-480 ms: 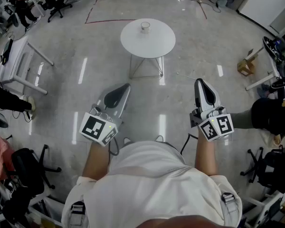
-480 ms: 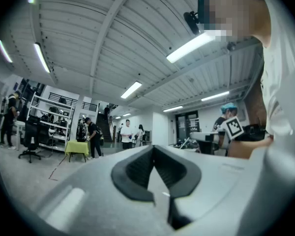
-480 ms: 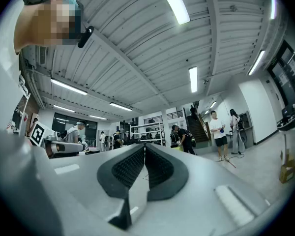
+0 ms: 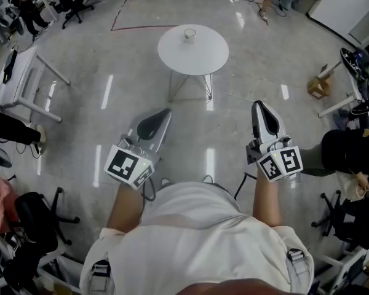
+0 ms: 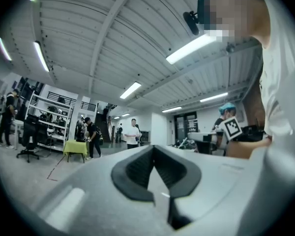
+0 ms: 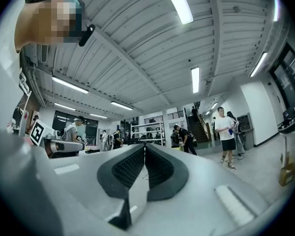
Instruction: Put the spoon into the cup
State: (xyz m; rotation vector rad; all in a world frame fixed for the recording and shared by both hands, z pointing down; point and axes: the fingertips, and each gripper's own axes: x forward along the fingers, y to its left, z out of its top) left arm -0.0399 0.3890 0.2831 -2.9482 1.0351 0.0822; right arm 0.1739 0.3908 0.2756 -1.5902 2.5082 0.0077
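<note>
A small cup stands on a round white table a few steps ahead on the floor. I see no spoon in any view. My left gripper is held at waist height, pointing forward toward the table, jaws shut with nothing between them. My right gripper is level with it on the other side, also shut and holding nothing. In the left gripper view, the left gripper has its dark pads meeting at the tip. The right gripper view shows the same for the right gripper. Both gripper views look across the room, not at the table.
A white desk stands at the left and a black office chair at the lower left. A seated person and a small cardboard box are at the right. Several people stand far off in the room.
Both grippers stay as they were, shut. The head view has shifted slightly, so the table sits a touch further right. The person at the right has moved a little.
</note>
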